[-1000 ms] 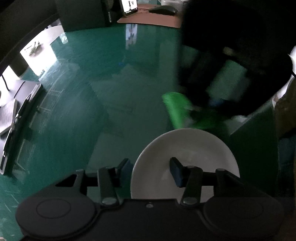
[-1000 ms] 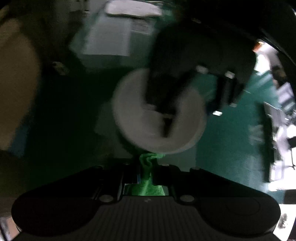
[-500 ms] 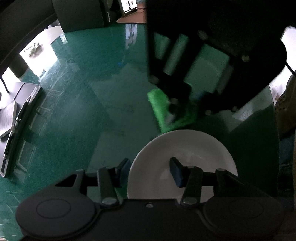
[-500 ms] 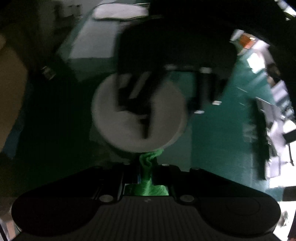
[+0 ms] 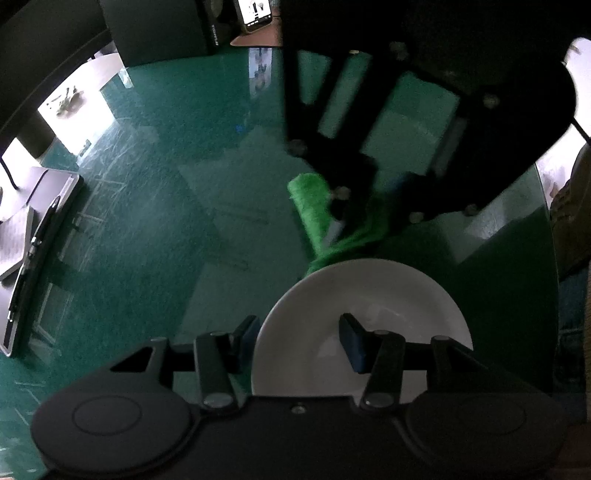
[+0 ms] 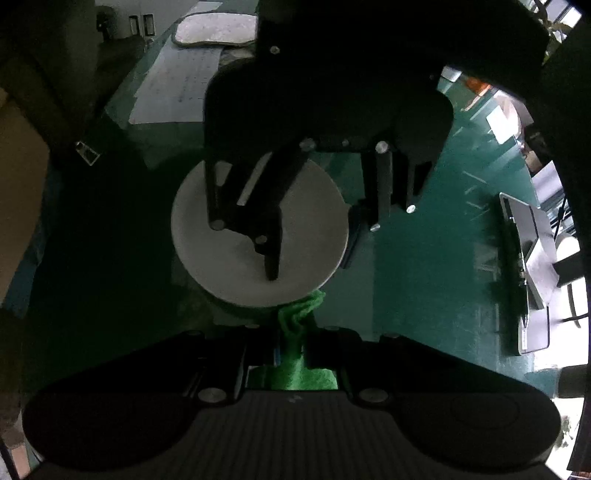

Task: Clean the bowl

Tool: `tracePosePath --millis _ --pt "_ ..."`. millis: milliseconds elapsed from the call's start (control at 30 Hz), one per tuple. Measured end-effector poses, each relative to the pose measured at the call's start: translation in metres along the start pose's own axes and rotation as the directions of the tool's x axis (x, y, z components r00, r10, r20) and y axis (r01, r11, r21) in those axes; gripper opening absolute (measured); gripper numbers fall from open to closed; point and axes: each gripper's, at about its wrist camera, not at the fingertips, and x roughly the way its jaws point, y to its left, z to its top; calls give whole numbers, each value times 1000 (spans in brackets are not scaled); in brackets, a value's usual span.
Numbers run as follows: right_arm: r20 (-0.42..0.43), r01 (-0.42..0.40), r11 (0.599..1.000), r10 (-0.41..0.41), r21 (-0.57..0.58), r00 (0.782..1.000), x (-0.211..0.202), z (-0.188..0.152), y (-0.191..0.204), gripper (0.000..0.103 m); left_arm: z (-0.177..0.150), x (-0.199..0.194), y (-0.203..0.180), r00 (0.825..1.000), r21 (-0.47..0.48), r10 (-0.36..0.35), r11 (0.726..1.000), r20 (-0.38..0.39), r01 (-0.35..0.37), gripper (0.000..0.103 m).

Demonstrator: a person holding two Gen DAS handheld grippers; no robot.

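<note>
The left claw (image 5: 299, 332) hides the white bowl's (image 5: 369, 295) near rim.

My left gripper (image 5: 297, 338) astride the white bowl (image 5: 364, 295) rim, my right gripper (image 5: 354, 218) beyond pinching green cloth (image 5: 314, 210), green table (image 5: 166, 184) below

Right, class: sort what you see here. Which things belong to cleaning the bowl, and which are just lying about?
Belongs to the job:
- white bowl, its rim between the left tongs
- green cloth, pinched in the right tongs

Just lying about:
- laptop at the table edge
- phone with lit screen
- paper sheet
- grey mat
</note>
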Motion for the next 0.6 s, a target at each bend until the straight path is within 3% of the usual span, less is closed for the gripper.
tracePosePath --millis 100,367,600 --pt "-5 -57 998 57 -31 998 4 -4 10 11 0 0 1 1000 -1 0 1000 2 0 52" --pt "21 10 998 -12 54 1000 4 -2 -9 11 1 0 0 1000 5 3 1000 -2 -3 52" --pt "15 -103 994 104 -41 995 -8 -10 18 10 0 0 1 1000 -2 4 1000 4 -4 58"
